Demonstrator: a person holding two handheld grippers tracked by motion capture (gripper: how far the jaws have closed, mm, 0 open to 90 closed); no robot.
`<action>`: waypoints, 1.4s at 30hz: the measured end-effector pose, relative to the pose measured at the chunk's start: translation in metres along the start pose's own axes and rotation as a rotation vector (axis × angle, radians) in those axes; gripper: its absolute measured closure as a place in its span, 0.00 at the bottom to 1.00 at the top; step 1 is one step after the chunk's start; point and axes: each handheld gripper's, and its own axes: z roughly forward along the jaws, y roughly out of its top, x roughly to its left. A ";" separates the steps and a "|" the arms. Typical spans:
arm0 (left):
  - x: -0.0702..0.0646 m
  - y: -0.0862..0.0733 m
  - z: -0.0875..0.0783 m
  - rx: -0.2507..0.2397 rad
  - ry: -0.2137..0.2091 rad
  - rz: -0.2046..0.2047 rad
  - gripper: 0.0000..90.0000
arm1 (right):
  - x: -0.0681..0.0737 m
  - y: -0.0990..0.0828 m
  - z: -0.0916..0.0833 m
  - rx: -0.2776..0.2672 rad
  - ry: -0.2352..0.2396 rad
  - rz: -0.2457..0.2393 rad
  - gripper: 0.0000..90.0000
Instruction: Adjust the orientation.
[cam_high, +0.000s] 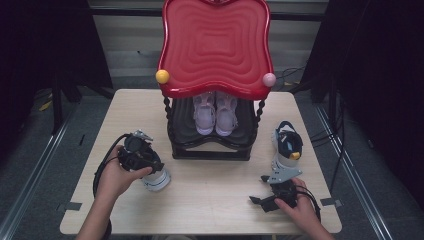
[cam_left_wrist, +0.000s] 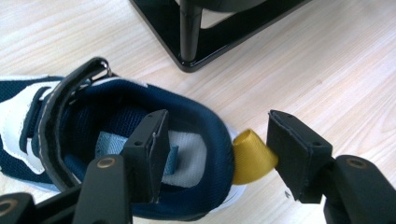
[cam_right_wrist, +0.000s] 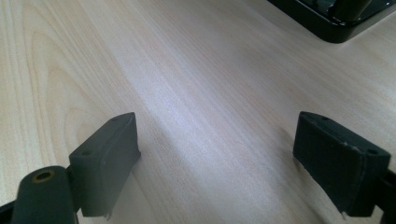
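A navy and white child's shoe (cam_left_wrist: 70, 121) with a yellow heel tab (cam_left_wrist: 250, 156) lies on the wooden table (cam_high: 215, 195), at the left in the high view (cam_high: 158, 180). My left gripper (cam_left_wrist: 218, 120) is open and straddles its heel: one jaw stands inside the shoe's opening, the other outside, beside the yellow tab, and neither pad presses on the heel. The matching shoe (cam_high: 286, 147) stands upright at the right. My right gripper (cam_high: 257, 190) rests near the front right, open (cam_right_wrist: 215, 140) over bare wood with nothing between its jaws.
A black rack (cam_high: 210, 150) with a red wavy top (cam_high: 215, 45) stands at the back middle, with a pair of pink shoes (cam_high: 215, 117) on its lower shelf. Its base corner (cam_left_wrist: 205, 51) lies just beyond the held-over shoe, and also shows far off (cam_right_wrist: 336, 23).
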 end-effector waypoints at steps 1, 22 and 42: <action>-0.001 0.001 0.000 0.011 0.004 0.003 0.44 | 0.000 0.000 0.000 0.000 0.000 0.000 0.15; -0.003 0.008 0.015 0.191 -0.009 0.043 0.49 | 0.000 0.000 0.000 0.000 0.000 0.000 0.15; -0.006 0.022 0.036 0.400 -0.040 0.181 0.58 | 0.000 0.000 0.000 0.000 0.001 0.000 0.15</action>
